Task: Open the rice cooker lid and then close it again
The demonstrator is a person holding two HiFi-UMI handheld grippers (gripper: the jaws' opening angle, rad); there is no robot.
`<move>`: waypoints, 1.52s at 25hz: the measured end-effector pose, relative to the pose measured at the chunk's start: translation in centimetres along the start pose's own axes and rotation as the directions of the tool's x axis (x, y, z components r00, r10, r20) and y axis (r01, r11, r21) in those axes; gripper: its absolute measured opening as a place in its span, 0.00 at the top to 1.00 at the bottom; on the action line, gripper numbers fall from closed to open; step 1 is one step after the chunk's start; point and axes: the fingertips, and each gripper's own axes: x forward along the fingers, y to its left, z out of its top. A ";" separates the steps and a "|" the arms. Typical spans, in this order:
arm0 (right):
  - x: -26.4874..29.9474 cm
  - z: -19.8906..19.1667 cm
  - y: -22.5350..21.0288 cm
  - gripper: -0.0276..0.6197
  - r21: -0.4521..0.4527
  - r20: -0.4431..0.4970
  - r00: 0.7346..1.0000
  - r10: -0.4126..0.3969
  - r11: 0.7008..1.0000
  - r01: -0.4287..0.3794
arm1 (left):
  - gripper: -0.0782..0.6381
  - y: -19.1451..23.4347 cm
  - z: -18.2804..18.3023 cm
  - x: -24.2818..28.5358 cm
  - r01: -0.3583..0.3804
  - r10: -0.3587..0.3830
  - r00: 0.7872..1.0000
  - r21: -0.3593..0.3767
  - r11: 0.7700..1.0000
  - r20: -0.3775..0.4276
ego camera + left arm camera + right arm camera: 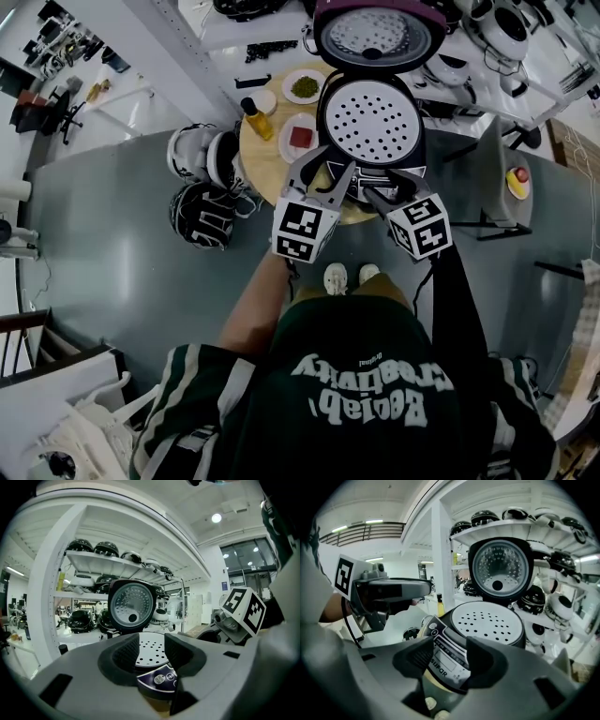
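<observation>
Counter (258, 161): round, wooden. A bottle (256, 118) and three small dishes (302, 111) stand on its left part, just beside the cooker.

Left tool (328, 178): held at the cooker's front left edge, pointing nearly level. Jaws apart. Its own view shows only the control panel and the perforated tray beyond the gap, with nothing between the pads. Empty.

Cooker (370, 127): on the right part of the counter, directly ahead of both tools. The lid (375, 33) is fully raised on its rear hinge, inner plate facing the person. A white perforated tray (370, 120) sits in the mouth. Opening is done; closing is not yet done.

Right tool (386, 192): at the cooker's front right, angled downward over the control panel. Jaws apart, clear of the panel, gripping nothing.

Handling assessment: the lid is judged rigid and light to swing, guided by its hinge, so it needs a push, not a lift. The outer shell looks smooth and probably slippery. The best purchase is the top rim, farthest from the hinge. Bring it down, then press at the front until the latch catches. The body may slide on the counter, so bracing it with the other tool is advisable.
</observation>
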 end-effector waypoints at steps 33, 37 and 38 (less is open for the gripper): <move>-0.8 1.7 -1.3 0.63 -0.091 0.175 0.978 -0.112 0.987 0.130 | 0.66 2.0 0.8 0.5 -0.035 0.036 0.999 -0.037 0.999 0.024; -2.4 4.6 -2.9 0.63 -0.074 0.274 0.947 -0.166 0.979 0.192 | 0.67 2.8 2.3 0.6 -0.055 0.056 0.997 -0.026 0.998 0.053; -2.9 5.3 -3.2 0.63 -0.069 0.298 0.938 -0.175 0.976 0.205 | 0.67 3.0 2.9 0.6 -0.060 0.061 0.996 -0.022 0.998 0.062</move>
